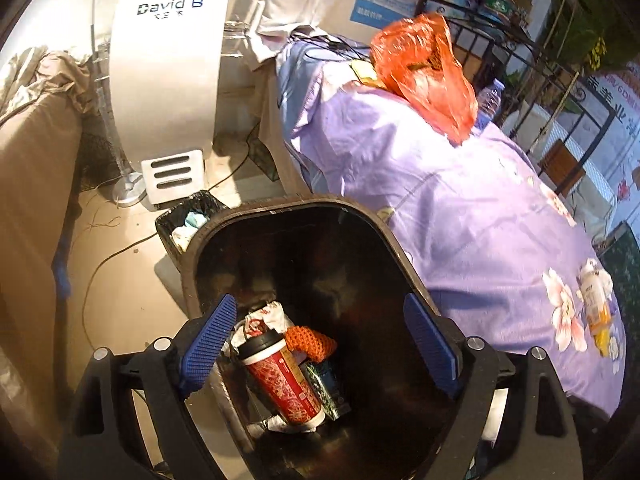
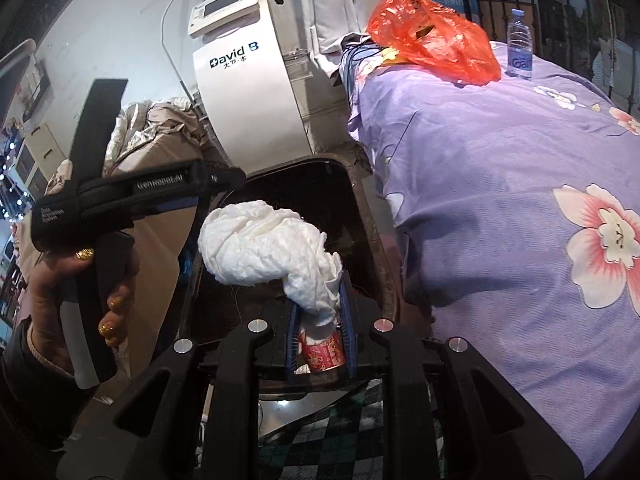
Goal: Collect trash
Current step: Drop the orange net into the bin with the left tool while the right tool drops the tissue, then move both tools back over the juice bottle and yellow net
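Beside the purple floral bedspread (image 2: 500, 168), left gripper (image 1: 320, 344) gapes empty over bin (image 1: 280, 216); right gripper (image 2: 320, 312) pinches tissue wad (image 2: 264, 244).

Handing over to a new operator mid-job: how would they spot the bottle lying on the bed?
Start at the bed with the purple floral cover, beside the dark open bin. Follow the cover to its near corner, away from the orange plastic bag. The small bottle lies flat there, white-labelled with yellow contents, unlike the clear water bottle standing upright beyond the bag.
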`<move>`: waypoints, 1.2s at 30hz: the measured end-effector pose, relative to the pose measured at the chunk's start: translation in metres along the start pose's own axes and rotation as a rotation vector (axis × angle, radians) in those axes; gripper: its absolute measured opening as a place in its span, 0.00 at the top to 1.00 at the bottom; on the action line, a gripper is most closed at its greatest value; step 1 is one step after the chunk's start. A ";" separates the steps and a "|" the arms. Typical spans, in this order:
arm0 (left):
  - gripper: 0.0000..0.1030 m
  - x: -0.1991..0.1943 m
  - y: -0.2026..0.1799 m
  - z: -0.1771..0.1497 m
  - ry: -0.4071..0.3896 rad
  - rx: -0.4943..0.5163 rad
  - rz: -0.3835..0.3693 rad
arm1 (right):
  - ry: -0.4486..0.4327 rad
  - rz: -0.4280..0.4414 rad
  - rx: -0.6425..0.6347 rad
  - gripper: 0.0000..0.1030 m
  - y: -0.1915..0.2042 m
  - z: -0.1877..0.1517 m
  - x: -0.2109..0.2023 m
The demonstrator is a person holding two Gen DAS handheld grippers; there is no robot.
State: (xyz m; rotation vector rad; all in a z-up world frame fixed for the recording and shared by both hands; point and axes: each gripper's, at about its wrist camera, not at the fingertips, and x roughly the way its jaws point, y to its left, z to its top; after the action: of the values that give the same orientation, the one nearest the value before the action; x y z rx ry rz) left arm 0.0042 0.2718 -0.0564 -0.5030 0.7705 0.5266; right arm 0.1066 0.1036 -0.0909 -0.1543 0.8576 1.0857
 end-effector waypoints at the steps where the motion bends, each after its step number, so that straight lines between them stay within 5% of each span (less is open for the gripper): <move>1: 0.18 -0.002 0.003 0.002 -0.008 -0.006 0.003 | 0.021 0.008 -0.009 0.82 0.004 0.001 0.009; 15: 0.17 -0.005 0.026 0.012 -0.031 -0.054 0.023 | 0.218 0.055 -0.076 0.81 0.029 0.002 0.082; 18: 0.17 -0.002 0.025 0.011 -0.025 -0.048 0.020 | 0.230 0.070 -0.083 0.60 0.032 0.000 0.086; 20: 0.17 -0.001 0.025 0.010 -0.024 -0.047 0.022 | 0.196 0.073 -0.065 0.24 0.032 0.000 0.083; 21: 0.17 -0.001 0.025 0.010 -0.022 -0.048 0.021 | 0.182 0.075 -0.055 0.20 0.032 0.000 0.080; 27: 0.17 0.000 0.024 0.009 -0.016 -0.052 0.013 | 0.138 0.103 0.012 0.20 0.018 0.004 0.063; 36: 0.17 0.014 -0.034 -0.003 0.042 0.073 -0.076 | -0.156 -0.020 0.197 0.20 -0.052 0.015 -0.040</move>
State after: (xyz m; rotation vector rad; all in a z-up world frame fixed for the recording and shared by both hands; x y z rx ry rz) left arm 0.0320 0.2480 -0.0605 -0.4751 0.8042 0.4170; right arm 0.1498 0.0568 -0.0686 0.0855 0.8148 0.9750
